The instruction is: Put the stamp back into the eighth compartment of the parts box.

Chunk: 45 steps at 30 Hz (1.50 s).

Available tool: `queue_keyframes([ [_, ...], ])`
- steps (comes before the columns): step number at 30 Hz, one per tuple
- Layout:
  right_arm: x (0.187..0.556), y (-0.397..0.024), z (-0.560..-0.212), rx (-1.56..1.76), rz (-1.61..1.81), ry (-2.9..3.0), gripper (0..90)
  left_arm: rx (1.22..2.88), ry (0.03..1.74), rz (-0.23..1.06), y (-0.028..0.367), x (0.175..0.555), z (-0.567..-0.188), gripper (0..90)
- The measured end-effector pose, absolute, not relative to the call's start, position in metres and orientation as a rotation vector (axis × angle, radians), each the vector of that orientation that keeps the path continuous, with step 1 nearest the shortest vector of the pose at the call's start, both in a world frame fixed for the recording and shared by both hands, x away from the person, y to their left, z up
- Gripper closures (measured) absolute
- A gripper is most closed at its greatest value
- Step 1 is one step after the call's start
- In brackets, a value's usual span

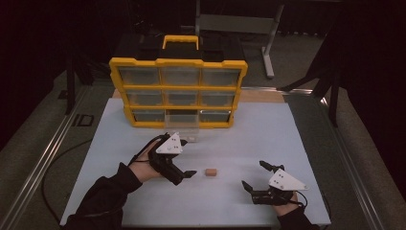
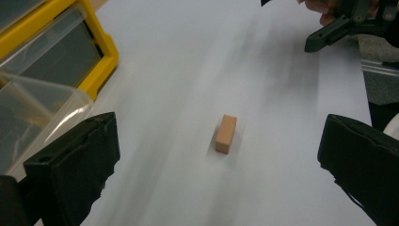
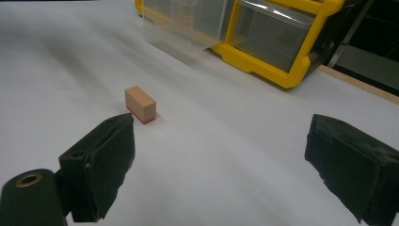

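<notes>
A small tan wooden block [image 1: 210,171] lies on the white table top, between my two grippers. My left gripper [image 1: 185,176] is just left of it, open, with its jaws pointed at the block. In the left gripper view the block [image 2: 226,133] lies a little ahead of the wide-apart jaws of my left gripper [image 2: 217,165]. My right gripper [image 1: 253,174] rests to the block's right, open and holding nothing. In the right gripper view the block [image 3: 140,104] shows a red underside and sits ahead and left of my right gripper [image 3: 226,150].
A yellow organiser [image 1: 178,91] with clear drawers stands at the back of the white board [image 1: 268,134]. Its bottom middle drawer [image 1: 182,122] is pulled out, and a small pale object [image 1: 192,139] lies in front of it. Metal rails run along both table sides.
</notes>
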State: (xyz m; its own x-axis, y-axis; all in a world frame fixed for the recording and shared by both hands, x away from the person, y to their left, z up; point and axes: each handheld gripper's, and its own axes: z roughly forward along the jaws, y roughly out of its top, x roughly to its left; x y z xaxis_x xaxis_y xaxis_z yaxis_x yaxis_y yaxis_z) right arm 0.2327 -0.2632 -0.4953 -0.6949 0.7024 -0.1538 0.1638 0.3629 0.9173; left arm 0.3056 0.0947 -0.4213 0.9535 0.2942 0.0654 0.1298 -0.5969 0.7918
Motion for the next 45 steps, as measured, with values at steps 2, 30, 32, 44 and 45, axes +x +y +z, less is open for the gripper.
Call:
queue_keyframes([
  [2,0.233,-0.263,-0.495,0.749,1.322,2.093,8.9,2.220,0.289,0.225,0.092,0.306,-0.423,0.0],
  [30,0.233,-0.263,-0.496,0.751,1.326,2.100,9.0,2.280,0.225,0.131,0.057,0.311,-0.463,0.7],
  [32,0.233,-0.263,-0.496,0.754,1.327,2.101,8.9,2.285,0.232,0.126,0.056,0.312,-0.466,0.7],
  [44,0.233,-0.262,-0.497,0.751,1.321,2.108,8.9,2.324,0.219,0.137,0.046,0.316,-0.483,2.3],
  [45,0.233,-0.262,-0.497,0.751,1.319,2.109,8.9,2.329,0.219,0.137,0.045,0.317,-0.484,2.7],
])
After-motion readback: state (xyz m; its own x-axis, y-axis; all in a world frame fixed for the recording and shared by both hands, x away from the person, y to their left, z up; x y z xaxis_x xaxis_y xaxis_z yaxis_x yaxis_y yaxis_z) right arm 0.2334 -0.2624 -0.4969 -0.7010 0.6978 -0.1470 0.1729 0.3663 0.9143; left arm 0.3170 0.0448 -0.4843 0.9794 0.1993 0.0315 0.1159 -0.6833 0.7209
